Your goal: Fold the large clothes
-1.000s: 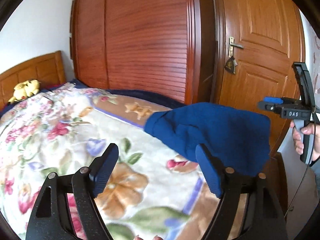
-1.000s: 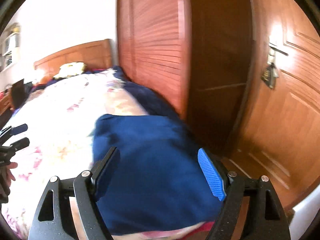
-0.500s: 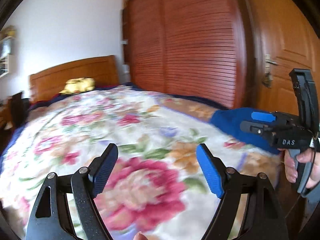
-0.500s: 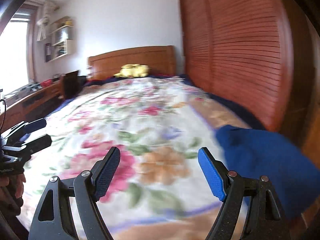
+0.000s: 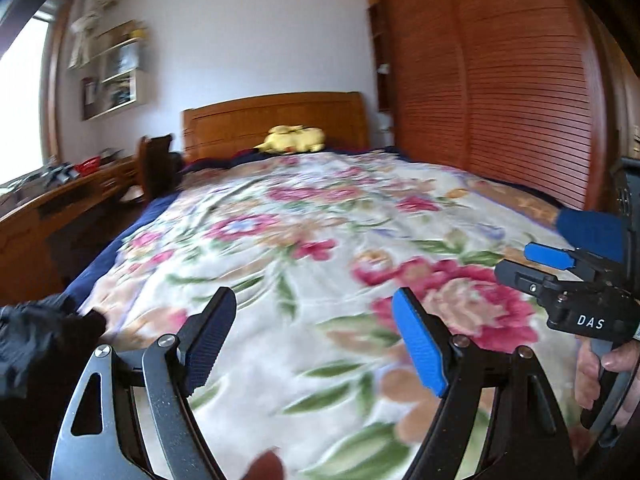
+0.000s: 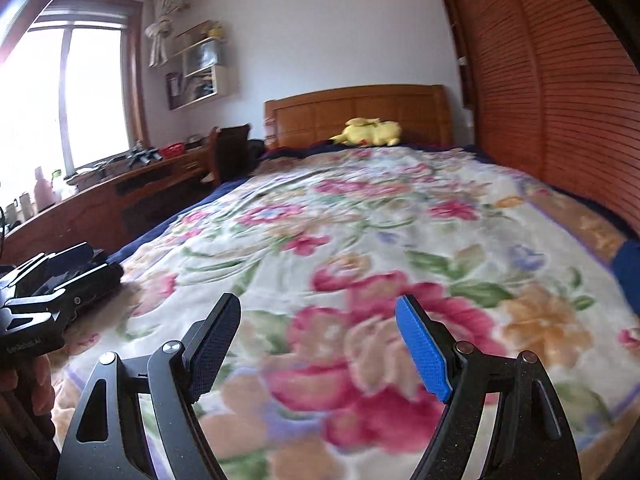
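Note:
A folded blue garment (image 5: 588, 232) lies at the right edge of the floral blanket (image 5: 304, 240); in the right wrist view only a sliver of the blue garment (image 6: 628, 276) shows at the right border. A crumpled black garment (image 5: 36, 336) lies at the bed's left edge, close to my left gripper (image 5: 314, 308). That gripper is open over the blanket with nothing between its fingers. My right gripper (image 6: 318, 312) is also open and empty above the blanket's big flowers. Each gripper appears in the other's view: the right gripper (image 5: 514, 260) held in a hand, and the left gripper (image 6: 104, 260).
A wooden headboard (image 6: 360, 112) with a yellow plush toy (image 6: 372, 132) ends the bed. A slatted wooden wardrobe (image 5: 500, 100) runs along the right side. A desk (image 6: 120, 188) with clutter and a chair (image 6: 228, 152) stand left, under a window (image 6: 60, 100).
Both views have swung left, from the wardrobe, door and blue garment to looking along the bed. The blue garment has slid to the right edge, and the black garment has come into view at left.

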